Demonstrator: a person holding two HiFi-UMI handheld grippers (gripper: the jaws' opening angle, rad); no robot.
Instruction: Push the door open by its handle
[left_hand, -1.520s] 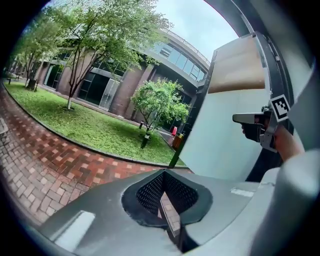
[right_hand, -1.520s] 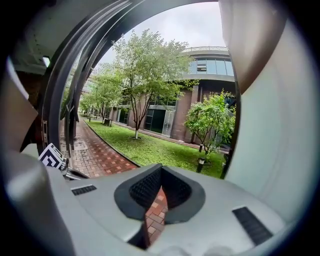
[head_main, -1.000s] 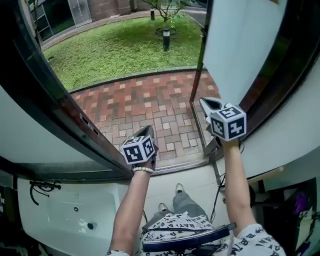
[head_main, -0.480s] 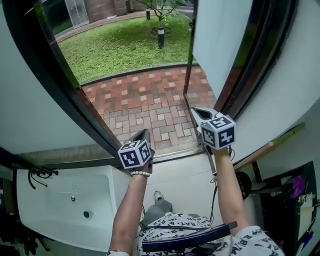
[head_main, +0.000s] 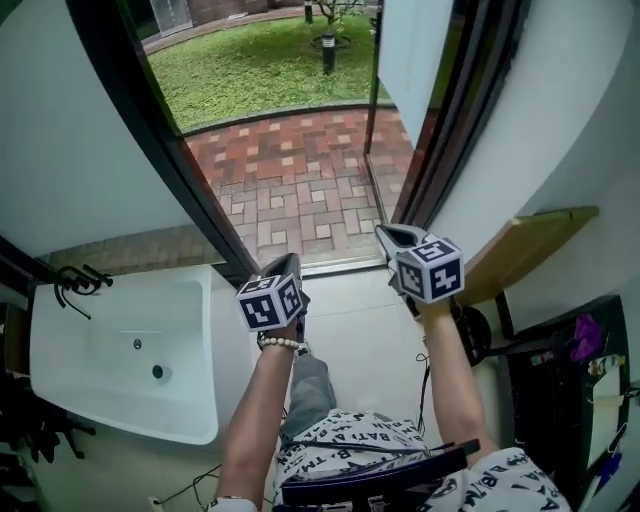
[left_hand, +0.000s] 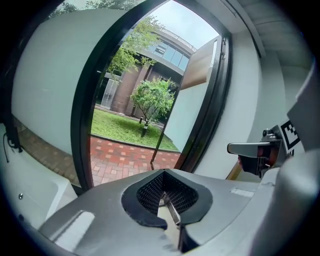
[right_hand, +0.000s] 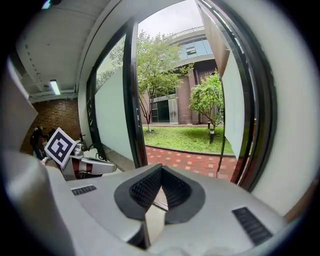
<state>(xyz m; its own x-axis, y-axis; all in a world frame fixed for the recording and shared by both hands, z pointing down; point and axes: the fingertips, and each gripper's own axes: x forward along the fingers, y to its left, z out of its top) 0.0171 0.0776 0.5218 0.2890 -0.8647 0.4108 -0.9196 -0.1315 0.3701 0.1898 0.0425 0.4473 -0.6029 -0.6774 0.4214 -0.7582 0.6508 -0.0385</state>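
White wall (head_main: 70, 150) fills the left, with more white wall on the right. A dark door frame (head_main: 172, 150) runs diagonally from the far left to the near centre. The door (head_main: 410, 50) is a pale panel with a dark edge. It stands open at the far right, swung outward over the paving and well apart from both grippers. Its handle can't be made out in any view.

Red and grey brick paving (head_main: 290, 170) lies outside the threshold, with green lawn (head_main: 250, 70) beyond it. 1 short dark lamp post (head_main: 328, 52) stands on the grass. The gripper views show trees and a brick and glass building further off.

A white sink (head_main: 190, 400) is at the near left, inside the room, with a drain hole in the basin. Black hooks (head_main: 75, 282) sit just past its far left corner. A wooden shelf (head_main: 520, 250) is on the right wall, with dark clutter and something purple (head_main: 585, 335) below it.

The person's 2 bare forearms reach forward from a patterned shirt (head_main: 350, 445).

The left gripper (head_main: 288, 263) is at the near centre, by the foot of the frame. Its jaws are together with nothing between them. The right gripper (head_main: 388, 234) is just right of it, near the threshold. Its jaws are also closed and empty. Each gripper carries a marker cube, and neither touches the door or the frame.

A bead bracelet (head_main: 280, 342) is on the left wrist.
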